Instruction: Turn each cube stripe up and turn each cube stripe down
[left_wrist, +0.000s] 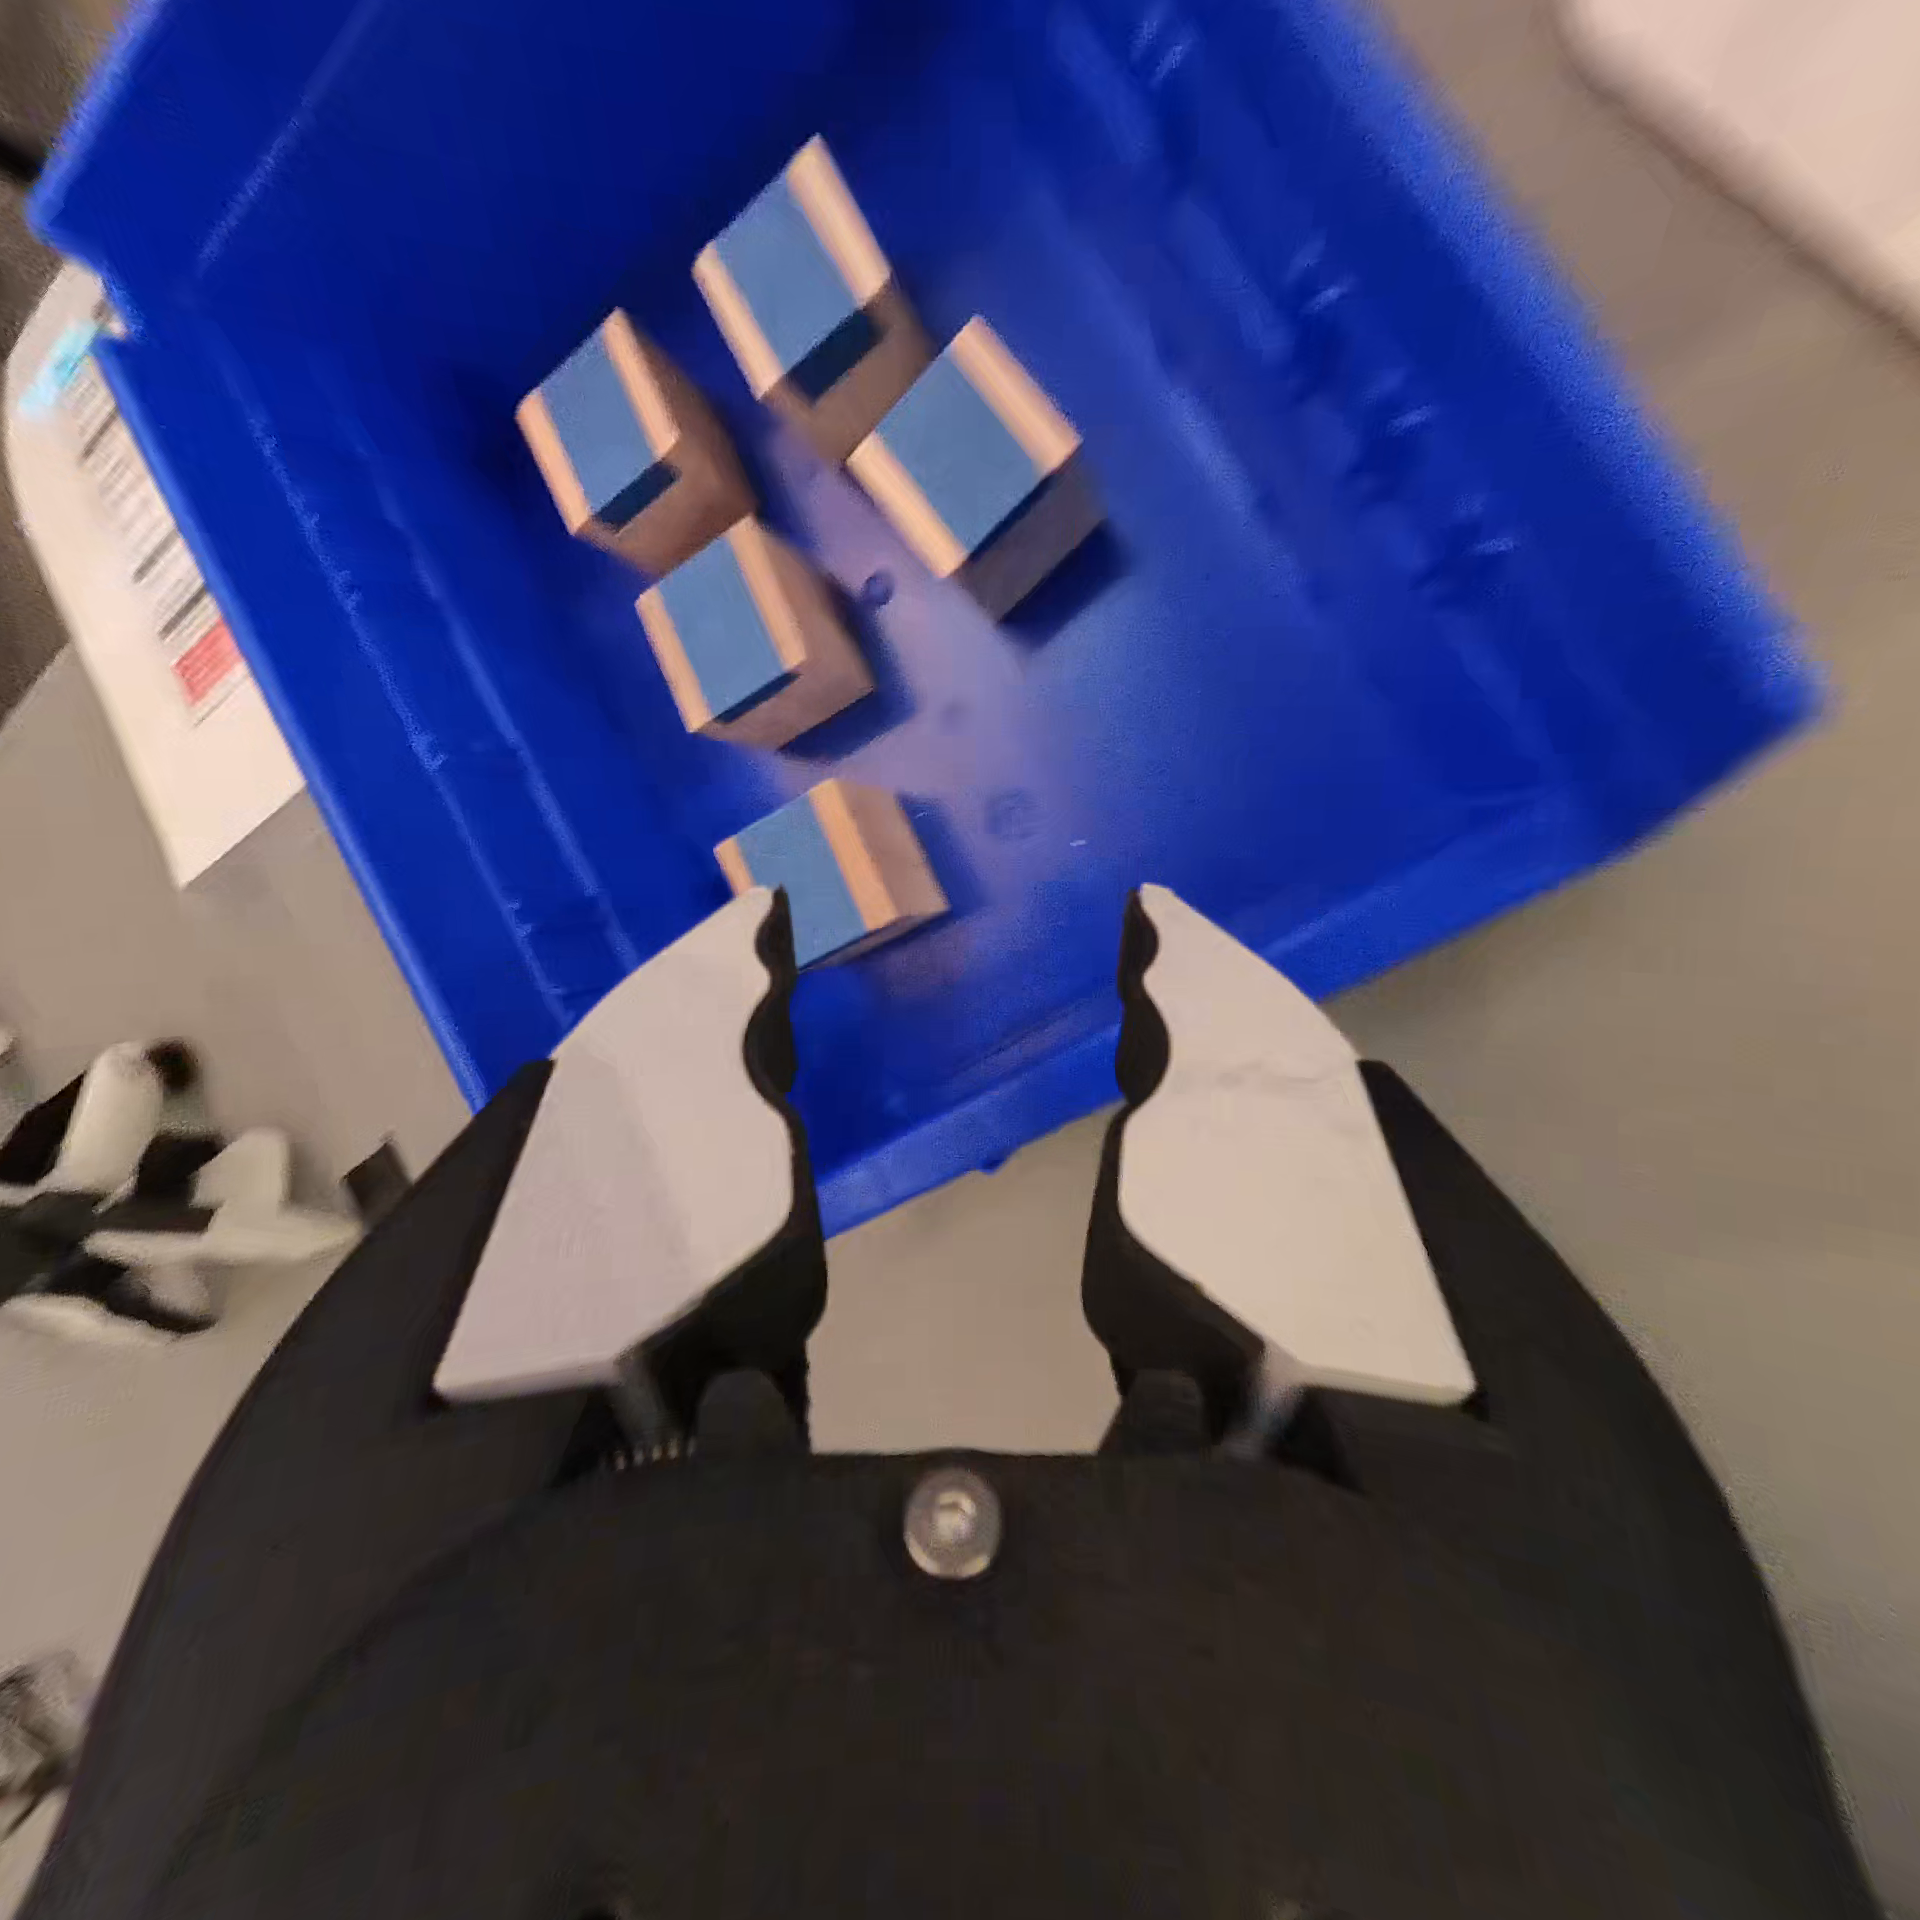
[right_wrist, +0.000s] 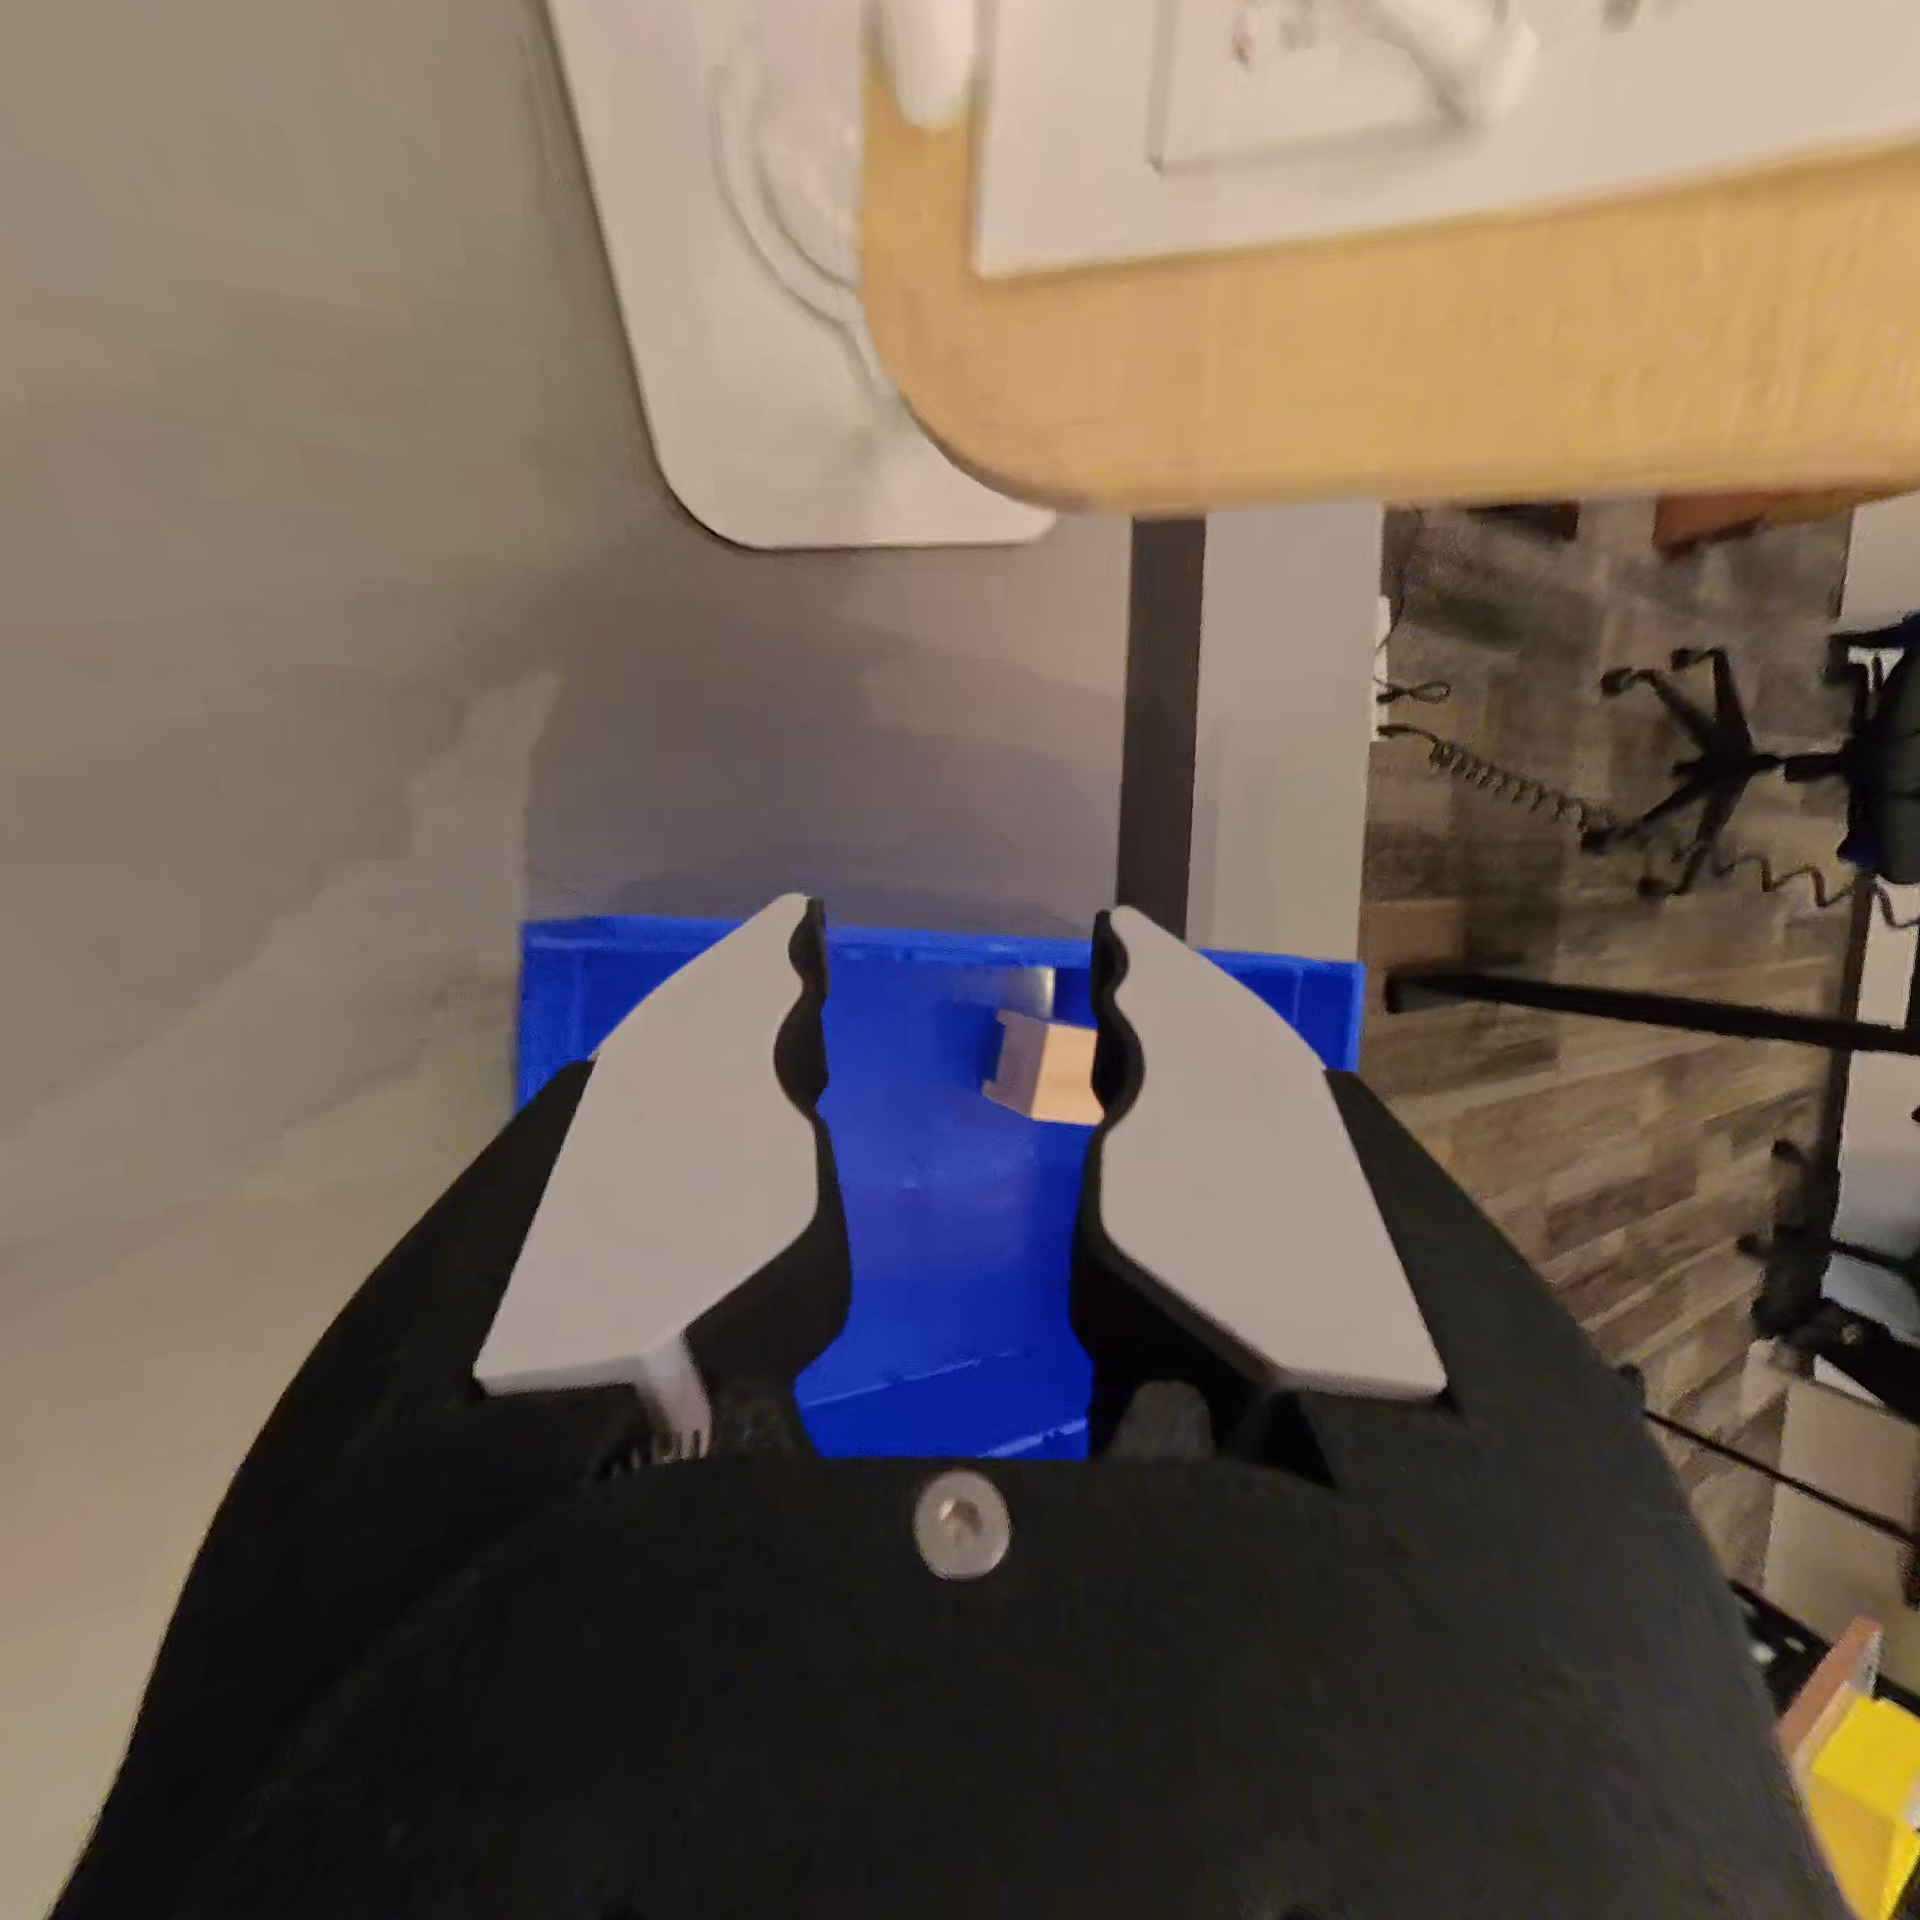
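In the left wrist view a blue bin (left_wrist: 1351, 520) holds several wooden cubes, each with a blue stripe on its top face. The nearest cube (left_wrist: 831, 878) lies just past my left gripper's (left_wrist: 956, 899) left fingertip (left_wrist: 764, 914). The left gripper is open and empty, hovering over the bin's near side. Other cubes sit farther in, such as one (left_wrist: 727, 634) at mid bin and one (left_wrist: 966, 457) to the right. In the right wrist view my right gripper (right_wrist: 954, 920) is open and empty above a blue bin (right_wrist: 935, 1195); one wooden cube (right_wrist: 1044, 1070) lies inside it, far beyond the right fingertip.
A white sheet with printed marks (left_wrist: 135, 582) lies left of the bin on the grey table. Black and white objects (left_wrist: 114, 1184) lie at the left. In the right wrist view a wooden board (right_wrist: 1351, 343) and a white panel (right_wrist: 727, 312) stand behind; a floor with cables (right_wrist: 1621, 790) is at right.
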